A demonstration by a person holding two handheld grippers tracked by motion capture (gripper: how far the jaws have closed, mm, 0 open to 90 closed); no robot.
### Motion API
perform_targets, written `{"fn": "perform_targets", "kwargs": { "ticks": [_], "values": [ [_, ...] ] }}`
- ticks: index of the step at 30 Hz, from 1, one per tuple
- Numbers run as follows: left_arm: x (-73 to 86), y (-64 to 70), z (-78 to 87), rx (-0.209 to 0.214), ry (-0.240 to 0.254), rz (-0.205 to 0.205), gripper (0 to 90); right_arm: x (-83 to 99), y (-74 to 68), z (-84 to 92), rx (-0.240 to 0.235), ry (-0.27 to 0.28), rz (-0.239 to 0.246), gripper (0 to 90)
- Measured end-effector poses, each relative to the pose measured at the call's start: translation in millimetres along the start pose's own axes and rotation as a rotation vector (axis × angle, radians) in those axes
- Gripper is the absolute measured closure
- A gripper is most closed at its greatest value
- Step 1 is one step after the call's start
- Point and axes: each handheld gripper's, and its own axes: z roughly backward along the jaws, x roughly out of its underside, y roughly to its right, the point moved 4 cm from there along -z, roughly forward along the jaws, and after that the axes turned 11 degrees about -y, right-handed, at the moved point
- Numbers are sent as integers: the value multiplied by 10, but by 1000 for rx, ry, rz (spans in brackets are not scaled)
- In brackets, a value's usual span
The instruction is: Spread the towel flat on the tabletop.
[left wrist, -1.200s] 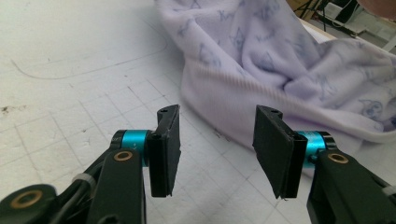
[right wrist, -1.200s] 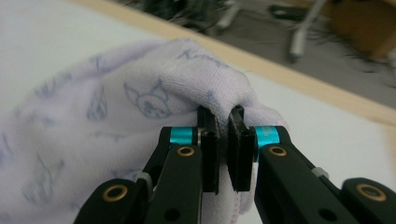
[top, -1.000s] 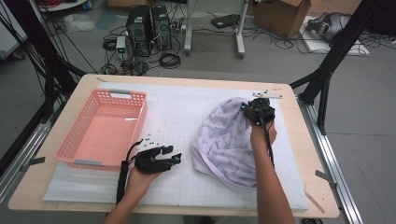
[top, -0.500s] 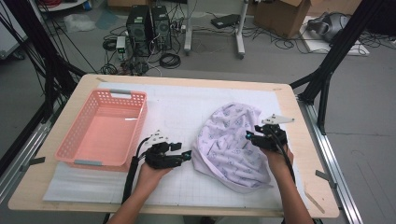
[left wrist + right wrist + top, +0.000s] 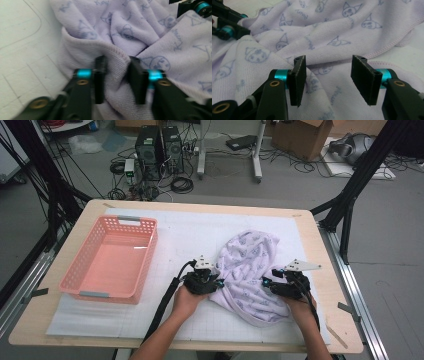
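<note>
Both grippers brought in against towel since earlier frame. Left gripper just closed, seemingly pinching hemmed fold at towel's 9 o'clock edge; right gripper spread, jaws just opened, at 3 o'clock. Towel crumpled at table centre-right; soft, light, limp — best taken by hem.

Setting: a robotics or data-collection lab. Light wooden worktable covered with a white gridded mat, framed by black metal rig struts. Grey concrete floor behind, strewn with black cables. Two black desktop computer towers stand on the floor; brown cardboard box at the far right.
</note>
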Motion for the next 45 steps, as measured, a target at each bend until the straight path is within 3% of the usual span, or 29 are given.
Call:
{"fn": "perform_targets", "kwargs": {
  "ticks": [3, 6, 8, 9, 11, 12, 13, 19, 23, 25, 28, 29, 32, 33, 35, 37, 38, 40, 41, 42, 45],
  "values": [
    [-14, -115, 160, -37, 50, 25, 794, 25, -44, -59, -6, -38, 18, 434],
    [9, -256, 335, -52, 100, 67, 794, 97, -75, -163, -25, -109, 0, 381],
    [48, -335, 419, -72, 113, 86, 796, 110, -97, -176, -10, -110, 10, 394],
    [67, -366, 448, -79, 127, 98, 798, 105, -106, -168, -1, -118, 11, 430],
    [110, -420, 498, -90, 130, 111, 799, 109, -136, -132, 9, -146, 14, 603],
    [132, -439, 513, -88, 130, 116, 799, 114, -156, -105, -6, -162, 25, 709],
    [154, -452, 522, -91, 130, 121, 798, 124, -180, -76, -15, -174, 40, 760],
    [274, -452, 541, -102, 121, 120, 798, 284, -239, 180, -10, -242, 66, 815],
    [321, -426, 542, -92, 125, 127, 773, 410, -266, 381, -83, -348, 7, 803],
    [323, -434, 557, -82, 139, 153, 644, 389, -291, 468, -73, -337, 13, 703],
    [301, -436, 584, -38, 168, 176, 482, 265, -277, 524, -74, -183, -4, 491],
    [295, -427, 580, -29, 169, 176, 457, 218, -250, 515, -60, -133, -16, 469],
    [288, -382, 535, -3, 132, 157, 422, 108, -134, 386, -9, -78, -44, 471],
    [288, -370, 511, 2, 116, 150, 420, 71, -112, 323, -15, -73, -60, 466],
    [289, -343, 448, 17, 85, 148, 415, -6, -117, 168, -31, -96, -73, 462],
    [289, -326, 388, 12, 54, 143, 425, -71, -178, -39, -62, -163, -72, 452],
    [286, -324, 372, 4, 44, 133, 466, -97, -212, -142, -50, -196, -57, 457],
    [277, -343, 367, -41, 48, 112, 694, -145, -265, -310, -29, -253, -35, 483],
    [268, -371, 370, -60, 46, 118, 767, -187, -282, -341, -9, -247, -25, 569],
    [251, -396, 371, -72, 48, 133, 794, -238, -291, -357, -18, -233, -17, 687],
    [187, -472, 401, -127, 76, 160, 808, -360, -308, -435, 0, -240, 55, 832]
  ]
}}
